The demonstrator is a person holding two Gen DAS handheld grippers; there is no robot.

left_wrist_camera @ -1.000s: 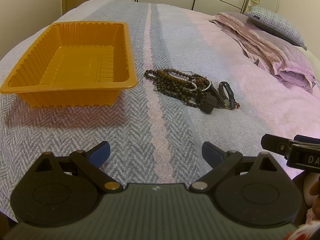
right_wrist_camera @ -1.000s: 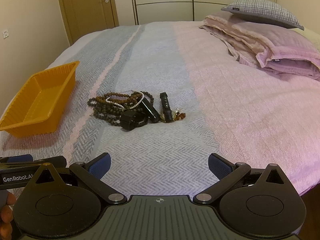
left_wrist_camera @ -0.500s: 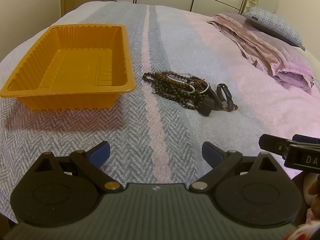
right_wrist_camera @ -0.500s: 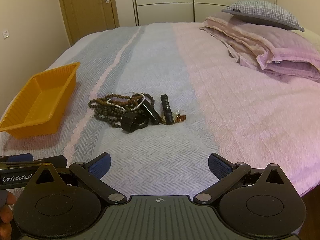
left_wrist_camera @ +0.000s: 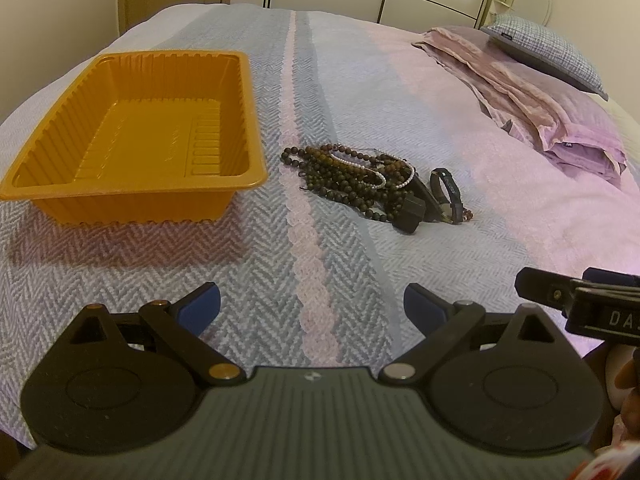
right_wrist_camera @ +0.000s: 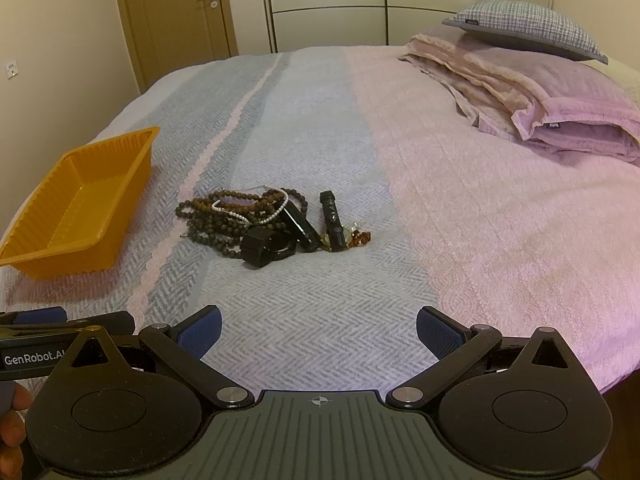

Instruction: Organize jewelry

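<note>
Both grippers are hovering wide open, holding nothing: left gripper (left_wrist_camera: 312,306), right gripper (right_wrist_camera: 319,330). Jewelry pile (right_wrist_camera: 262,220) is lying at 11 o'clock of right; empty orange tray (left_wrist_camera: 132,132) at left's 10 o'clock. Recommend pinching one strand only.

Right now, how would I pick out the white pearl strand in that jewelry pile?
On the bed, right of the orange tray, sits the jewelry pile. The pearl strand loops across the top of the brown wooden beads; it is the only white, small-beaded piece there.
</note>
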